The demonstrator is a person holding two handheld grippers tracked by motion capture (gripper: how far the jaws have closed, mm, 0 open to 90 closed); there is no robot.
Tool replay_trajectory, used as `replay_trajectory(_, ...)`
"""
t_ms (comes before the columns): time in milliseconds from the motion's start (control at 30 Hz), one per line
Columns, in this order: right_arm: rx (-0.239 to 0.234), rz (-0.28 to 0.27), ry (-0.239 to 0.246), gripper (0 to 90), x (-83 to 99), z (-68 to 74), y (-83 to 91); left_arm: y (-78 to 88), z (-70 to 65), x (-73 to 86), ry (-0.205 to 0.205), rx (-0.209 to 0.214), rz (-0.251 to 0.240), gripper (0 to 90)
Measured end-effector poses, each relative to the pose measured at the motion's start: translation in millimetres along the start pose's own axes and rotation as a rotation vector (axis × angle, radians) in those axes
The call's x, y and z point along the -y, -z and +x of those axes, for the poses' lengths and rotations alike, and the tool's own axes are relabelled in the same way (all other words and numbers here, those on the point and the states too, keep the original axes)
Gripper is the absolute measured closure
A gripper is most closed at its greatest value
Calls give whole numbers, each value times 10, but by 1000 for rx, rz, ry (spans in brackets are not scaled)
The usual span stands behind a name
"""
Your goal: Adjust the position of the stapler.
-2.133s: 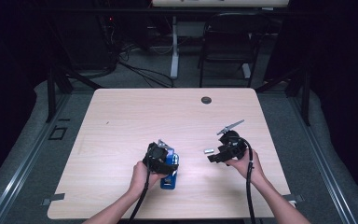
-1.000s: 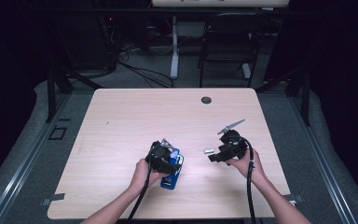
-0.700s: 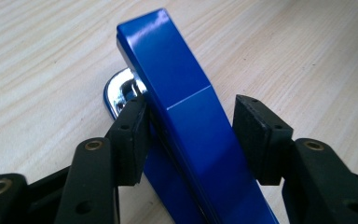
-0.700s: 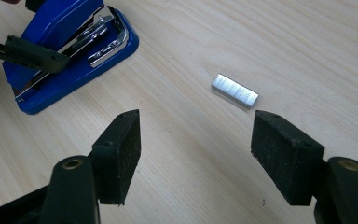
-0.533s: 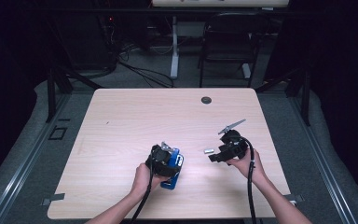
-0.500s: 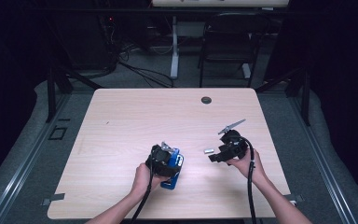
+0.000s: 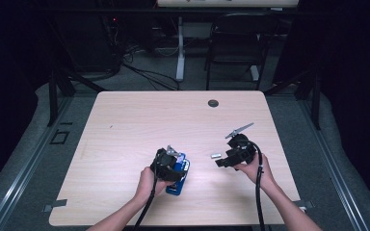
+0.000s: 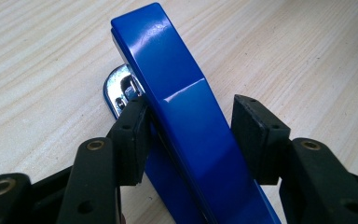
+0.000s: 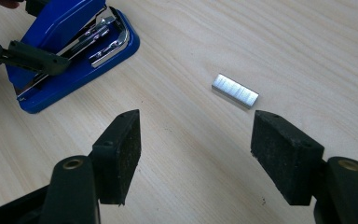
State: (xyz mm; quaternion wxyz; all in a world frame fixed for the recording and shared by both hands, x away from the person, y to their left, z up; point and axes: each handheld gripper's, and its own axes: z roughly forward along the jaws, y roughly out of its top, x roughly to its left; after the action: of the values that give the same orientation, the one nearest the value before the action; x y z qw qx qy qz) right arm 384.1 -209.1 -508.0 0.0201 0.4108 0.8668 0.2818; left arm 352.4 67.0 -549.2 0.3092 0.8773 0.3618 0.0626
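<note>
Blue stapler (image 7: 178,174) sits on the wooden desk (image 7: 125,144), near-centre, just in front of the person's left hand (image 7: 147,180). Left gripper (image 8: 189,135) is over it with the stapler's blue top arm between its jaws. In the left gripper view the left pad touches the side of the arm by the chrome hinge plate (image 8: 119,88); the right pad stands just beside the arm with a slim gap showing, so no firm clamp yet. These jaws have just been closing a bit, stapler between them.

In the right gripper view the stapler (image 9: 70,56) looks hinged open: blue lid raised, metal magazine (image 9: 98,35) exposed above the blue base, with the left gripper's dark jaws reaching onto it from the left.

Right gripper (image 9: 196,140) is held by the right hand (image 7: 255,166) toward the right side of the desk, well apart from the stapler. Its jaws are wide open, nothing between the pads. A small silver strip of staples (image 9: 235,91) lies flat on the desk just beyond the jaws, closer to the right pad, touching neither. In the high view the strip (image 7: 216,155) lies between the two grippers, just left of the right one.

Far edge of the desk has a round cable grommet (image 7: 213,103). A black chair (image 7: 238,43) stands on the floor beyond the desk.
</note>
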Motion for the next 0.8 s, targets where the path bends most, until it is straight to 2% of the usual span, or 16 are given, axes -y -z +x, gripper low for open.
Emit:
replay_trajectory(100, 4, 2, 6, 332, -3, -5, 7, 1, 9, -4, -2, 7, 3, 491)
replay_trajectory(200, 4, -1, 0, 332, -3, -6, 3, -7, 16, -21, -24, 21, 10, 495)
replay_trajectory(300, 5, -7, -4, 332, 2, -1, 14, -12, 50, -30, -47, 56, 10, 499)
replay_trajectory(333, 7, -10, -3, 332, 0, -5, 17, -13, 43, -35, -55, 49, 12, 499)
replay_trajectory(467, 7, -11, -9, 332, 0, -17, 14, -18, 76, -41, -81, 82, 14, 502)
replay_trajectory(533, 7, -13, -11, 333, -1, -19, 12, -18, 83, -46, -85, 83, 15, 509)
replay_trajectory(633, 2, -5, -5, 333, -6, -28, 11, -23, 93, -56, -118, 106, 20, 517)
replay_trajectory(800, 2, 1, -7, 334, -4, -33, 12, -37, 107, -68, -144, 142, 17, 523)
